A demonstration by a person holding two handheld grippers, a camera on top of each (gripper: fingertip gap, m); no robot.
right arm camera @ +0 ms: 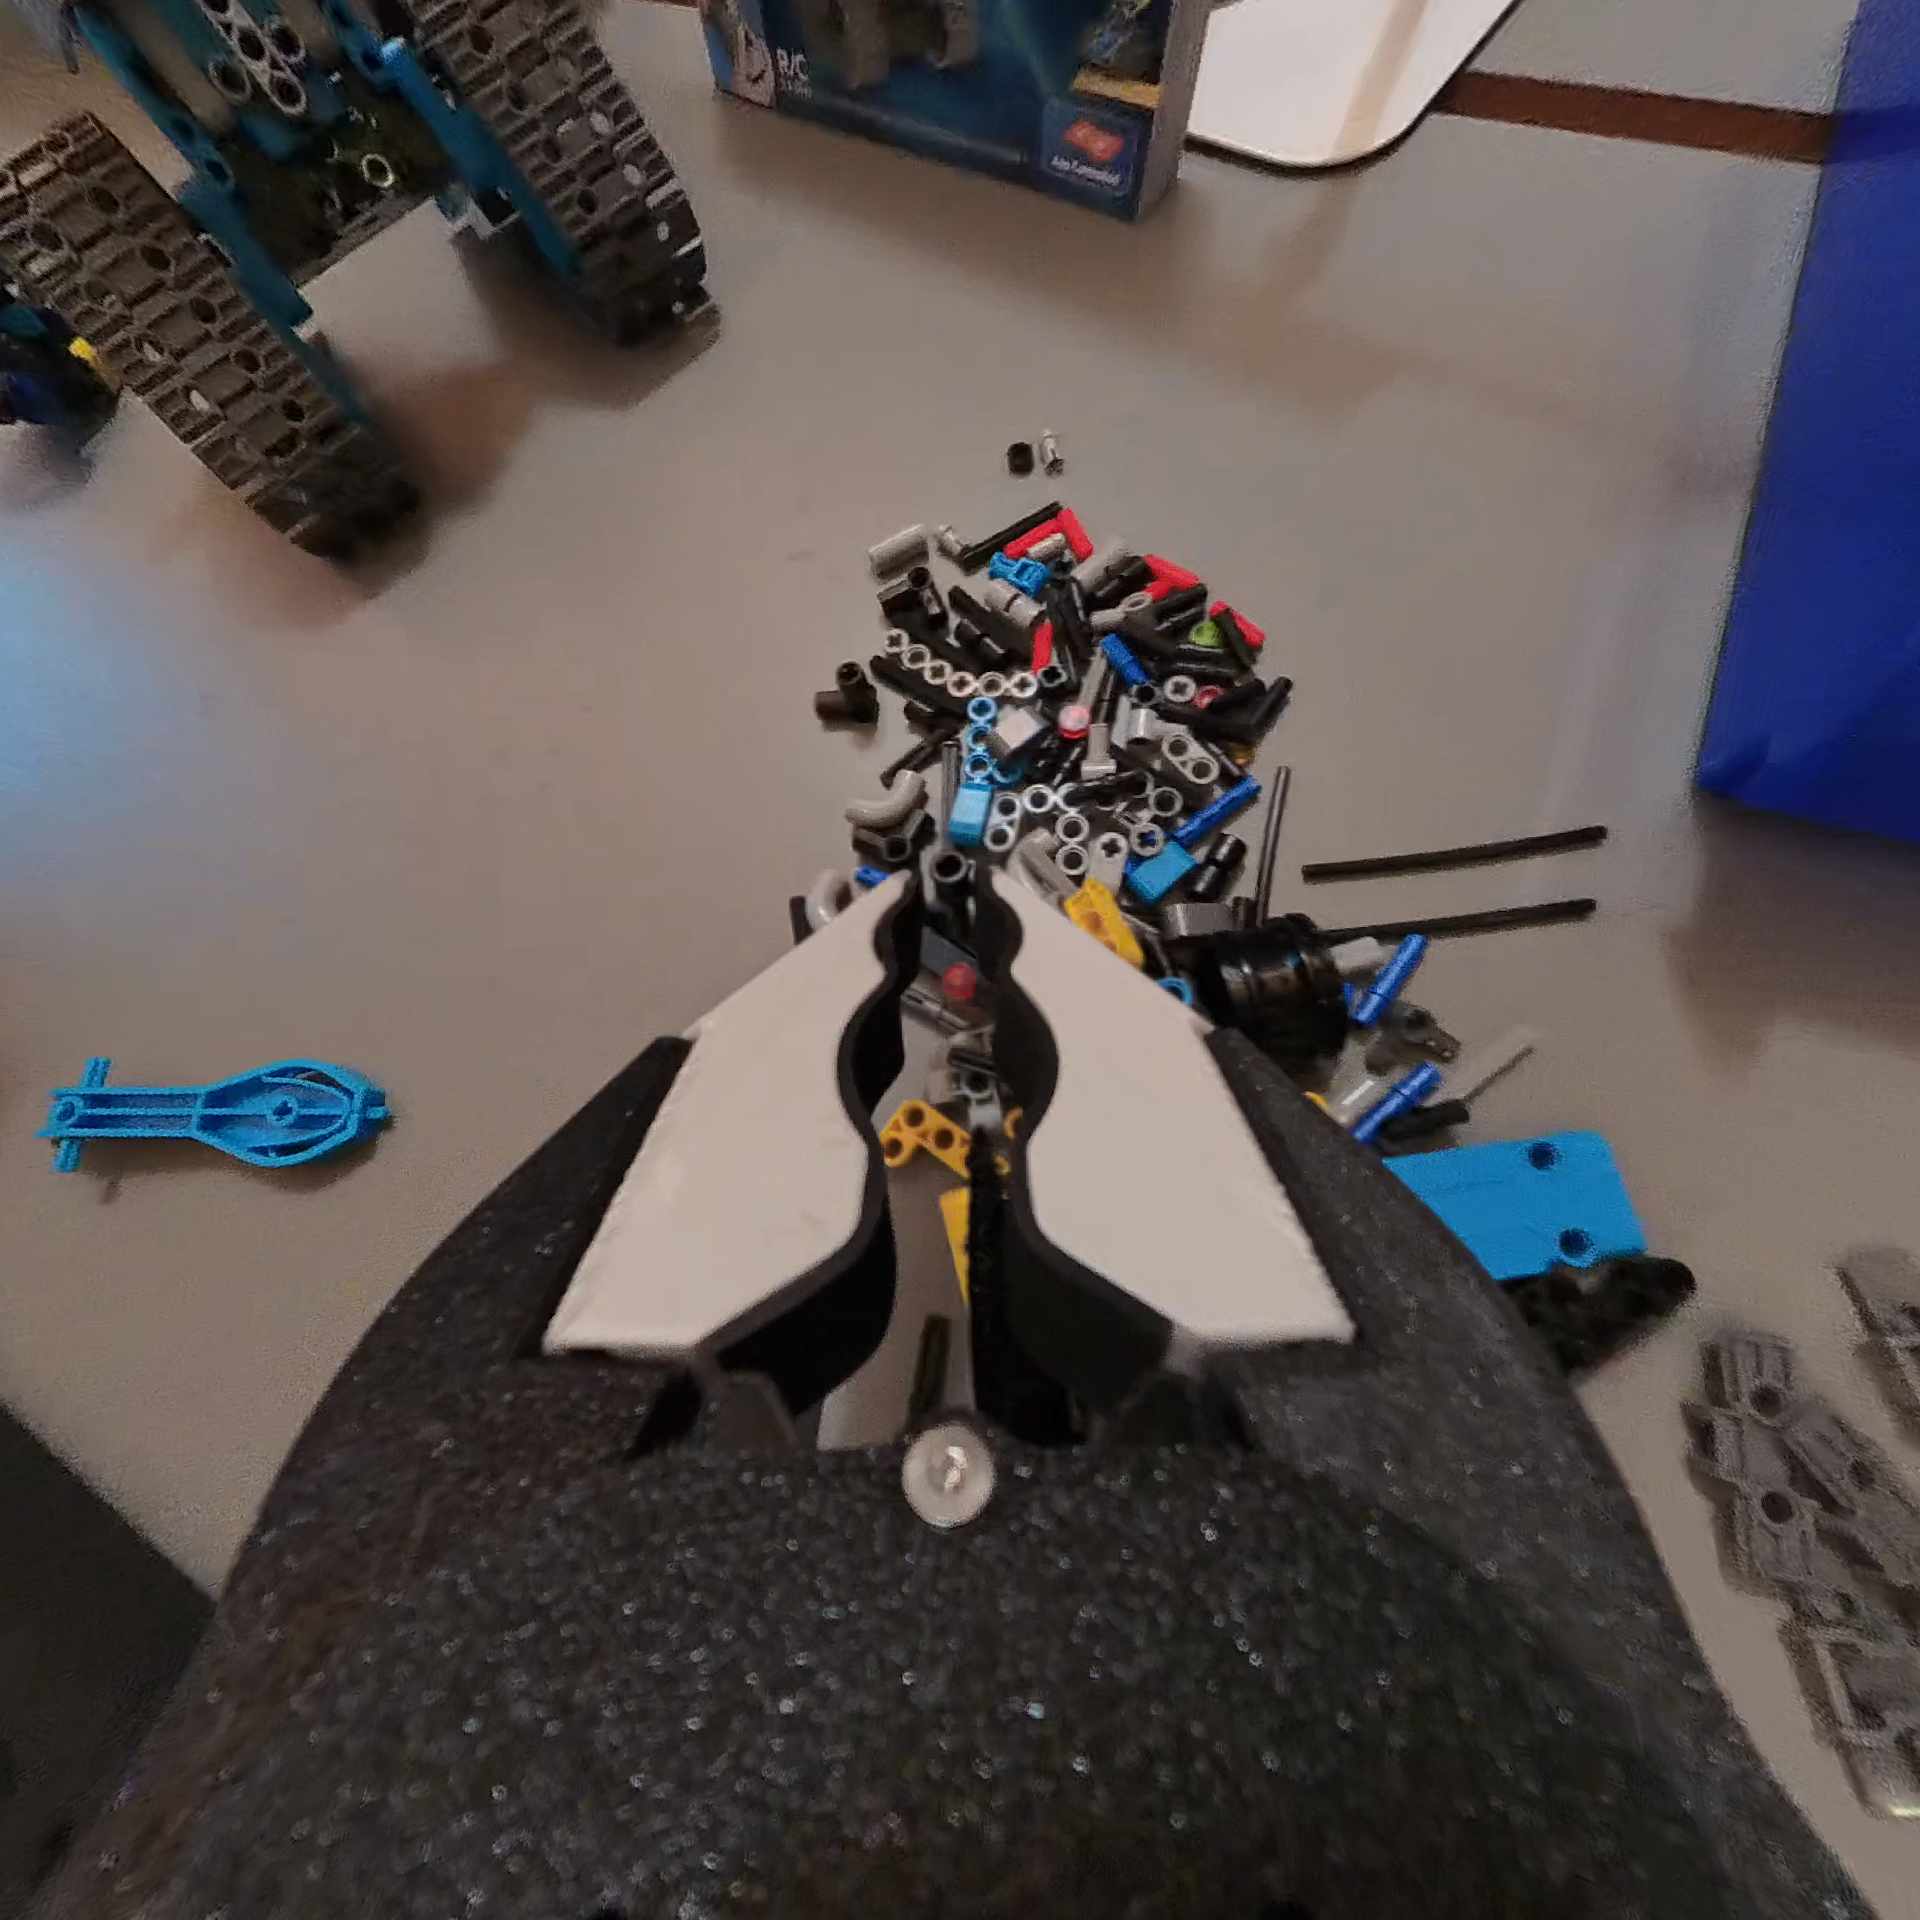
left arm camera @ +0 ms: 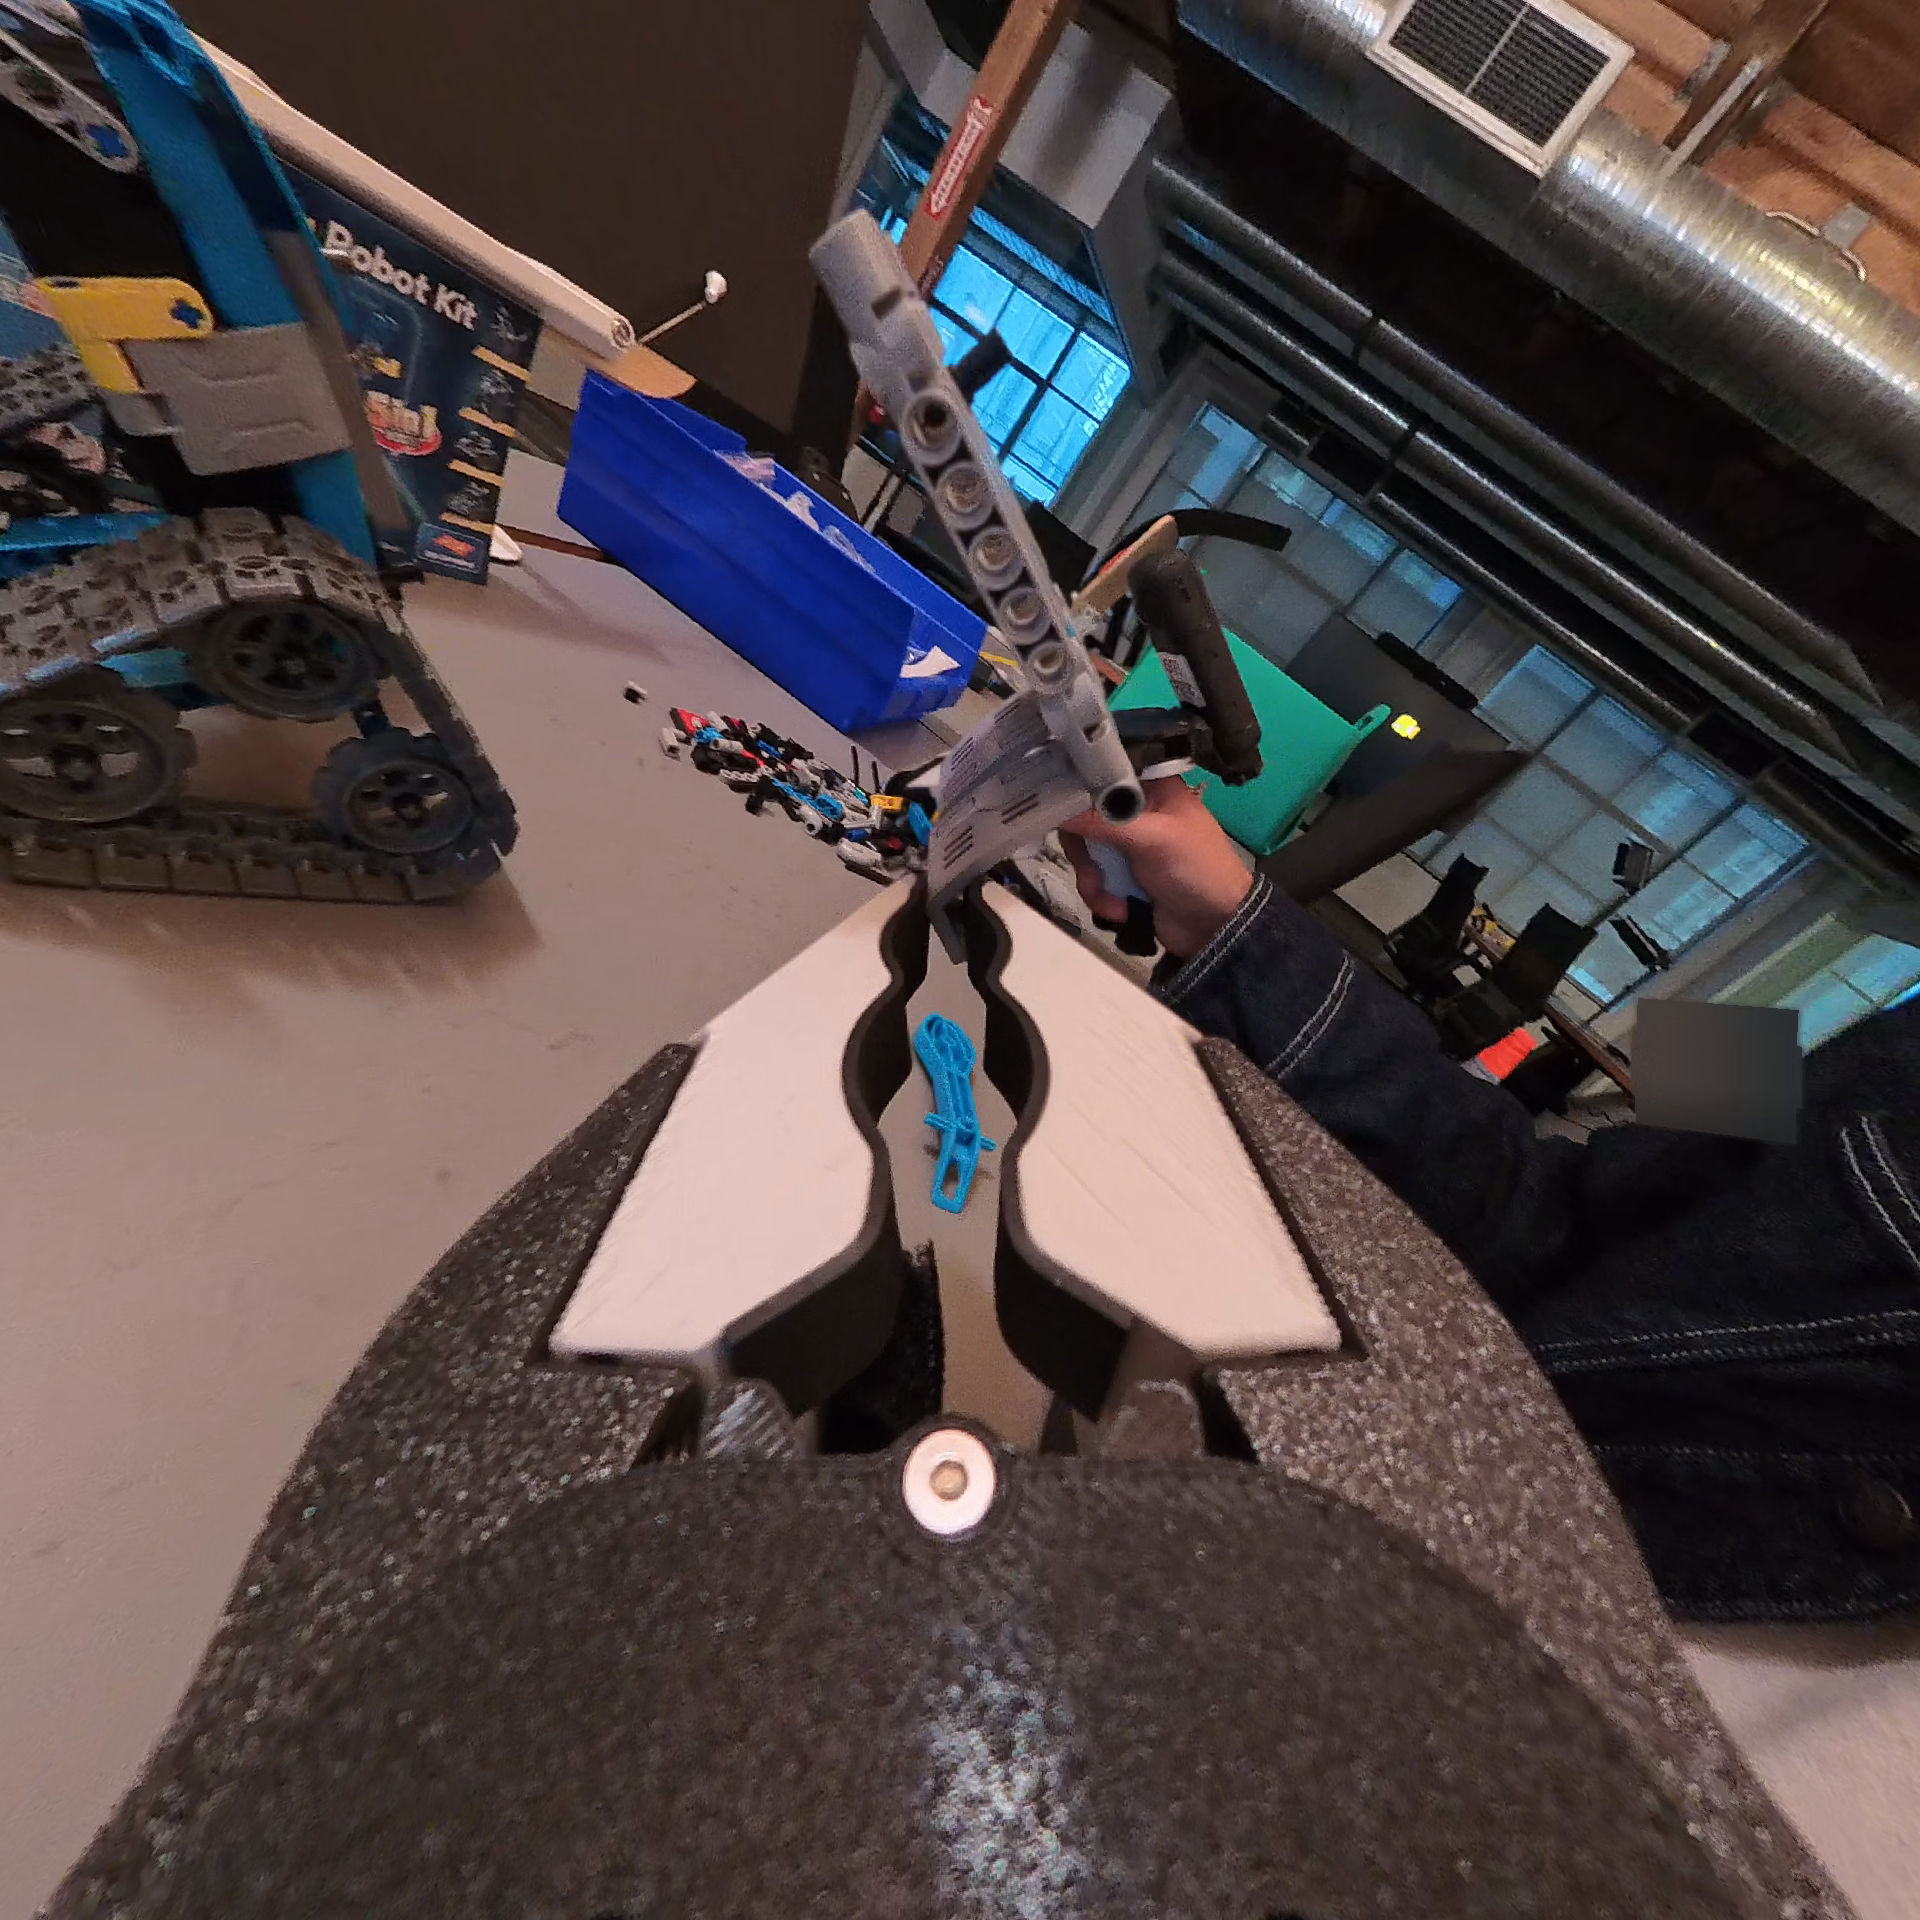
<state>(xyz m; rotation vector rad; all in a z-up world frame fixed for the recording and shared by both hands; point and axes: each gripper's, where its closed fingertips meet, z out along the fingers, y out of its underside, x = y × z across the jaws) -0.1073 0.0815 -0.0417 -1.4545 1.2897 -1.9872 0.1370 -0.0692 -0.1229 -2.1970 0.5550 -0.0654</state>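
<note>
My left gripper (left arm camera: 951, 909) is shut on a grey slotted panel (left arm camera: 997, 800) joined to a long grey beam with holes (left arm camera: 977, 499), and holds it up above the table. My right gripper (right arm camera: 951, 881) is over a pile of small building parts (right arm camera: 1070, 707); its jaws are almost closed around a small black connector (right arm camera: 948, 868). A blue lever-shaped tool (right arm camera: 218, 1112) lies on the table to its left; it also shows between the left fingers (left arm camera: 951, 1112). A person's hand (left arm camera: 1164, 873) holds the right gripper behind the panel.
A tracked blue-and-grey vehicle (left arm camera: 208, 644) (right arm camera: 208, 260) stands at far left. A printed kit box (left arm camera: 416, 395) (right arm camera: 935, 94) stands behind it. A blue bin (left arm camera: 748, 561) (right arm camera: 1839, 416) is on the right. A blue panel (right arm camera: 1527, 1205) and grey track links (right arm camera: 1808, 1507) lie near right. One gripper's finger ends stand about 30 centimetres off the other's. To the tracked blue-and-grey vehicle (right arm camera: 208, 260): left tips about 15 centimetres, right tips about 25 centimetres.
</note>
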